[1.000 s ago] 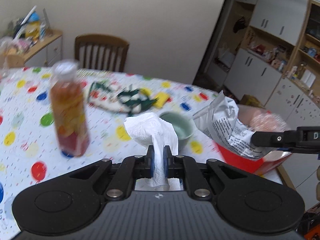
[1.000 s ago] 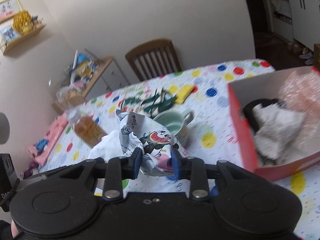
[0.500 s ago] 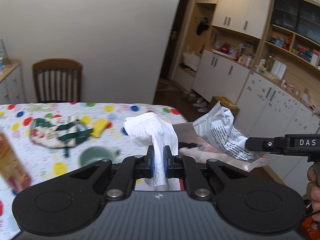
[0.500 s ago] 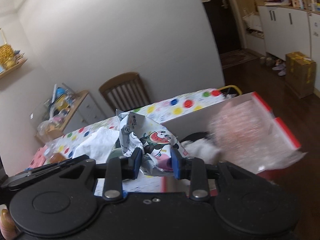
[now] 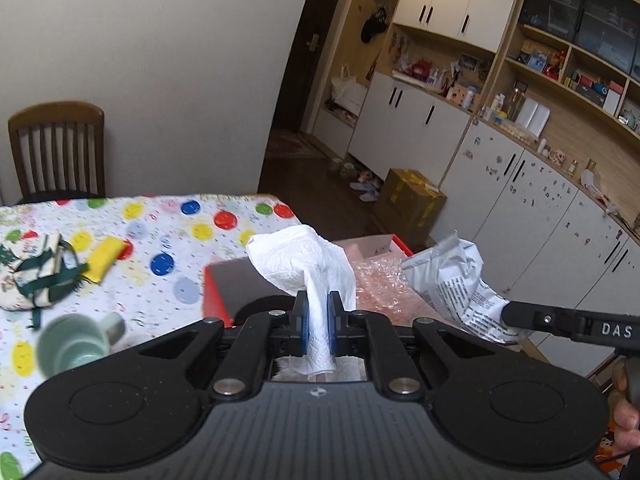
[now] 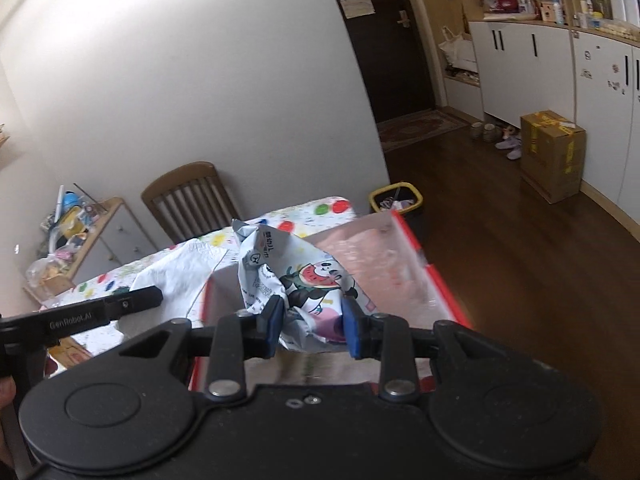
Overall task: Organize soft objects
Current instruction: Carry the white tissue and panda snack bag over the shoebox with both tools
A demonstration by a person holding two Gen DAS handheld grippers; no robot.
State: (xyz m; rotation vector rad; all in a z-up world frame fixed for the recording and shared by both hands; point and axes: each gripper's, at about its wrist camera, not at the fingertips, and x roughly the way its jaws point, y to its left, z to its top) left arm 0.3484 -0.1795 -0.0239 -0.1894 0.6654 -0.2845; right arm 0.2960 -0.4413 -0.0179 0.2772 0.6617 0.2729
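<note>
Both tools have swung over from the middle of the table, and the bottle has dropped out of sight! At the table's left edge lies the drawstring pouch, the green mug nearer. The left gripper is pinched tight on the white tissue, above the red box at the right edge. The right gripper, jaws partly apart, clamps the crumpled printed wrapper over the box's bubble wrap.

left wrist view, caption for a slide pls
Left gripper pinching a white tissue above the red box.
</note>
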